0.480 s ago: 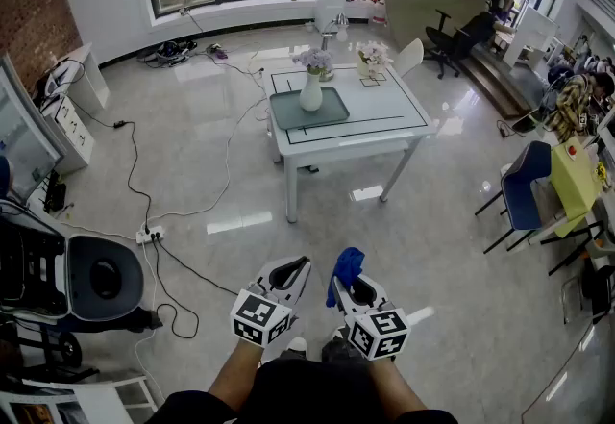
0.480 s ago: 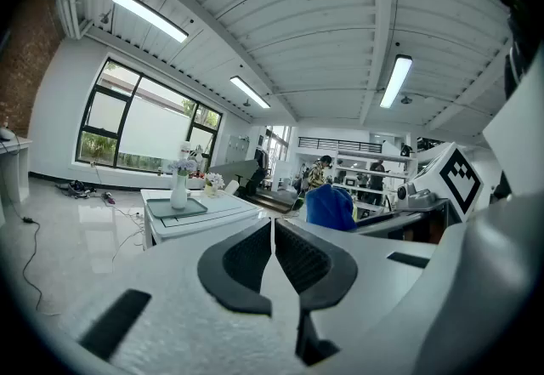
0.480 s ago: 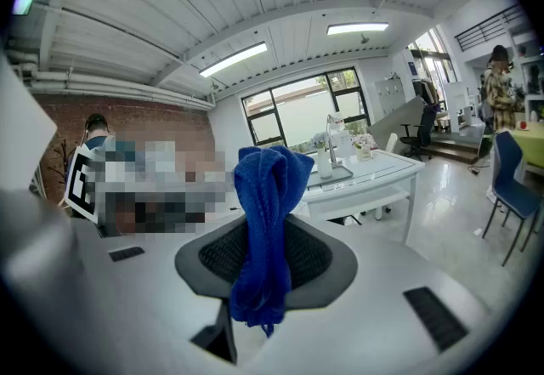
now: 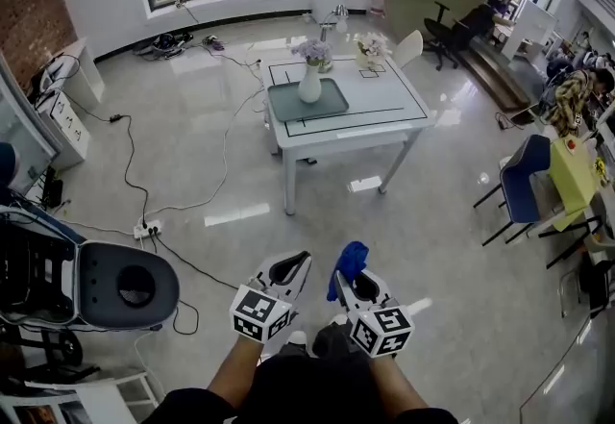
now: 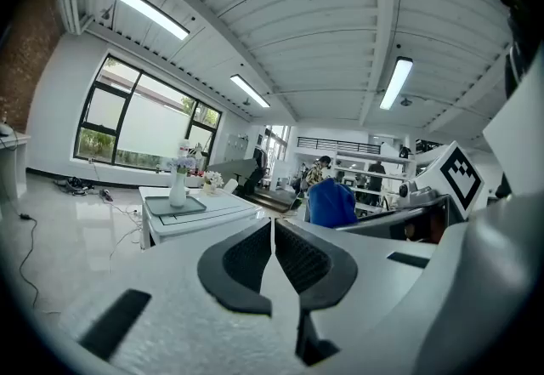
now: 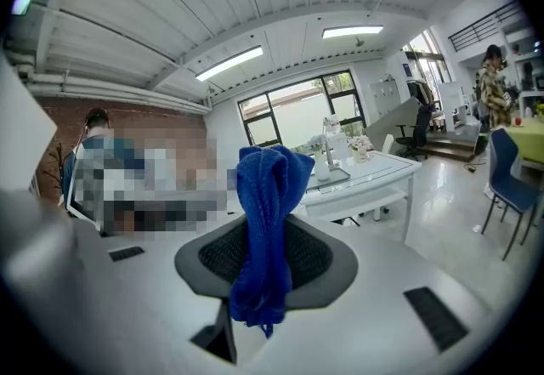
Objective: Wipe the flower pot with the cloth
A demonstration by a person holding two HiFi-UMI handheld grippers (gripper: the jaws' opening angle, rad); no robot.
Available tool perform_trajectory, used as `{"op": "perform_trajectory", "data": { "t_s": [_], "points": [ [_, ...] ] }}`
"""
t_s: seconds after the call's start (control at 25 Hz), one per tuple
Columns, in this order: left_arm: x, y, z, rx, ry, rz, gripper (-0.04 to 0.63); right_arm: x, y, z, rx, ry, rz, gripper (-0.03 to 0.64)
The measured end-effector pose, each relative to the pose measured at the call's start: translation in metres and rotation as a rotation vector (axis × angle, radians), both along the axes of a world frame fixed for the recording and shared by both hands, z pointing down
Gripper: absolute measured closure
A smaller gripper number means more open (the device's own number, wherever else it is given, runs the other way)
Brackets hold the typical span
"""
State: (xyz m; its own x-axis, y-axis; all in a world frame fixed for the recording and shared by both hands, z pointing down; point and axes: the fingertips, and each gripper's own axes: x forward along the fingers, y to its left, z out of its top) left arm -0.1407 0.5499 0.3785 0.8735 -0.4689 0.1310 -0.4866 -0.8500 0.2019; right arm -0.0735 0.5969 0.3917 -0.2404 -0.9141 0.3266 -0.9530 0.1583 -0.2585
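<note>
Cloth [image 6: 270, 182] inside right claw [image 6: 265, 233]

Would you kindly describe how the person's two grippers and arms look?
Both the left gripper and right gripper have white bodies with dark grey, textured jaw pads. Each carries a cube with black-and-white square markers. The forearms are unsleeved.

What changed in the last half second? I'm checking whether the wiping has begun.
Only the head view slid slightly; nothing was taken or let go. The right gripper stays shut on the blue cloth, the left gripper stays shut and empty, the flower pot still stands on the tray on the table.
</note>
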Motion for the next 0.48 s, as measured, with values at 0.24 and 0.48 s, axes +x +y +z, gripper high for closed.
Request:
{"op": "perform_trajectory", "data": {
  "t_s": [0.24,0.48],
  "points": [
    [0.017,-0.012,0.009,-0.02,-0.013,0.01,0.577,0.012,-0.01,0.012,-0.03,-0.03,-0.008,0.509],
    [0.043,-0.05,0.02,-0.032,-0.046,0.0,0.577,0.035,-0.053,0.024,-0.043,-0.065,-0.041,0.509]
  ]
}}
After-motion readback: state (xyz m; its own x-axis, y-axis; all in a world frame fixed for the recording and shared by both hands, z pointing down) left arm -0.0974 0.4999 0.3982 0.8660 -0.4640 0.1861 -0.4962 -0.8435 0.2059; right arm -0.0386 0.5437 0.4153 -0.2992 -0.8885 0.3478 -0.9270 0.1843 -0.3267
